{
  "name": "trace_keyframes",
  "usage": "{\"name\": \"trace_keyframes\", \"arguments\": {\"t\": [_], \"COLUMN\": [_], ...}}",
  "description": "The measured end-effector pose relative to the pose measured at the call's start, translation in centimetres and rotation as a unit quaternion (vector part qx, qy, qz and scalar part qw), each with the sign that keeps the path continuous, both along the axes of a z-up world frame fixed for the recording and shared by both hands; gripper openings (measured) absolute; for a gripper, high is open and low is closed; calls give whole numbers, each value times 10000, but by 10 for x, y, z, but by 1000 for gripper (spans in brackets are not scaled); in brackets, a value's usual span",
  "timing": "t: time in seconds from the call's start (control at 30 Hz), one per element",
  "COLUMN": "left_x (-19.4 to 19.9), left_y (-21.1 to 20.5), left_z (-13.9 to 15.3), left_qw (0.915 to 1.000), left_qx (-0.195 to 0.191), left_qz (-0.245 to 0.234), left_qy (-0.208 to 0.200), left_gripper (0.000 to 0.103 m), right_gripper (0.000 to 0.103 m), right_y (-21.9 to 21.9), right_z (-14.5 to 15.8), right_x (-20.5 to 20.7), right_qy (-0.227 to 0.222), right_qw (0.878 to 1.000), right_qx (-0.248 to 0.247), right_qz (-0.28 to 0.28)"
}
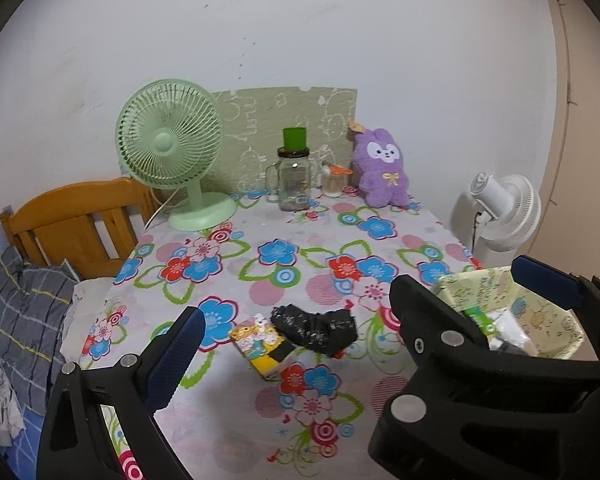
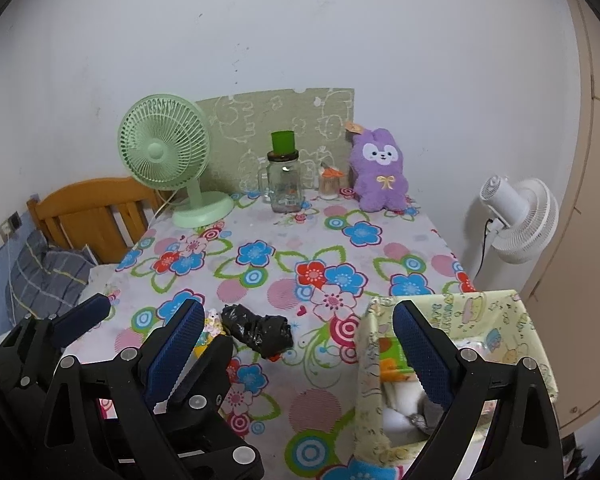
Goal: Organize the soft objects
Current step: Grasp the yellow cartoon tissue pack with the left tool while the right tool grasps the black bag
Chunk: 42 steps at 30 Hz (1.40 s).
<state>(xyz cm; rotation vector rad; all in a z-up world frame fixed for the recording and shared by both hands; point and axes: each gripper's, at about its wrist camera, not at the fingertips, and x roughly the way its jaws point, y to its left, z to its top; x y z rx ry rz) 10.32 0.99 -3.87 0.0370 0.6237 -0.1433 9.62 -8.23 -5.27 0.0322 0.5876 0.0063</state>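
Note:
A black crumpled bag lies on the flowered tablecloth beside a colourful yellow tissue pack. A purple plush rabbit sits upright at the table's far edge. At the near right corner stands a pale yellow fabric bin holding a green-orange pack and white and grey soft items. My left gripper hangs open just short of the bag and pack. Beside it, my right gripper is open and empty, its right finger over the bin.
A green desk fan, a glass mug jar with a green cup on top and a small orange-lidded jar line the back. A white floor fan stands right of the table. A wooden headboard and pillow lie left.

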Motion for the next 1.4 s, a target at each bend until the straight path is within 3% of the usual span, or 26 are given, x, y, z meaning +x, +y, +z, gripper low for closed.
{"name": "trace_keyframes", "arguments": {"t": [0.63, 1.2, 1.4], "left_x": [51, 94, 104], "left_y": [32, 37, 33], "left_z": [-56, -99, -112], "left_qw": [9974, 9933, 9914], "left_qx": [9, 78, 91], "left_qz": [355, 215, 137], "left_qy": [622, 1131, 1298], "left_gripper": [96, 94, 94], "right_gripper": [89, 88, 81], "right_y": [33, 38, 33], "right_z": [-54, -104, -118], "right_x": [60, 107, 117], "right_qy": [600, 1160, 1280], "right_qw": [9975, 9925, 9911], "right_qx": [13, 269, 324], "right_qz": [384, 271, 157]}}
